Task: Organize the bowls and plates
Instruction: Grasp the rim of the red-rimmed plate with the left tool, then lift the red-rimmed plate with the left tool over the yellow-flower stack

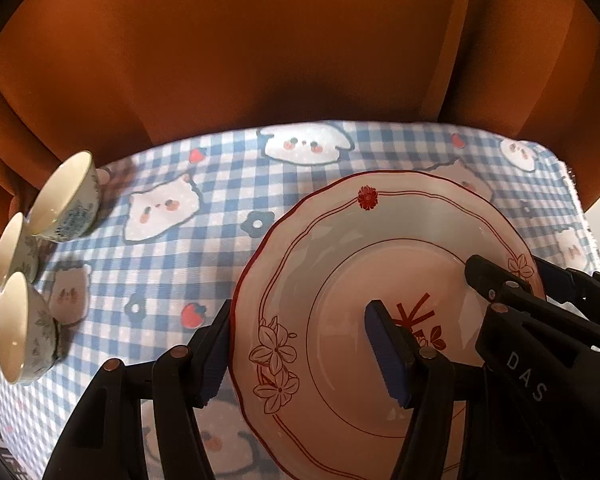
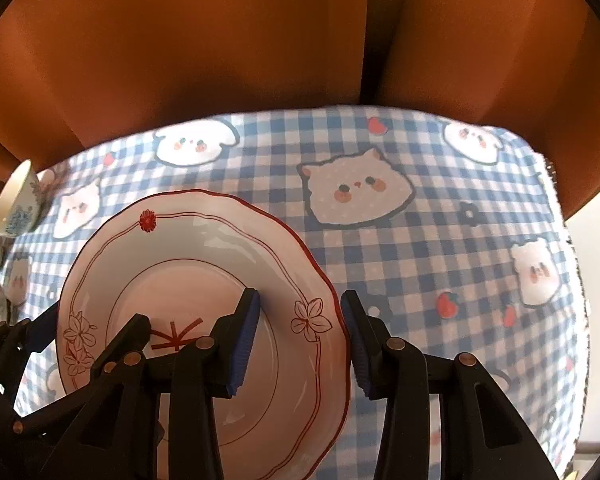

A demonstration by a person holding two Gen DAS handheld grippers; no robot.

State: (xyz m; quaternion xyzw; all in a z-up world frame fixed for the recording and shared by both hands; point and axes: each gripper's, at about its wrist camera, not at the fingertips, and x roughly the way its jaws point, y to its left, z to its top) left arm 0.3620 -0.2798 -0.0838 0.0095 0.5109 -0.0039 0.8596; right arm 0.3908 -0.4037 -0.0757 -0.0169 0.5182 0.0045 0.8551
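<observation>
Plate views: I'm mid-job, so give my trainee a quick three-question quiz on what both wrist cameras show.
1. True or false: both tongs, left tongs and right tongs, straddle the plate rim with their jaws apart.
2. How many bowls show at the left edge of the left wrist view?
3. The plate's trim is: A) blue, B) red, C) green.

Key:
1. True. Each has one finger over the plate and one outside its rim, on opposite sides.
2. Three, clustered on the checked cloth.
3. B, with flower outlines on the rim.
</observation>
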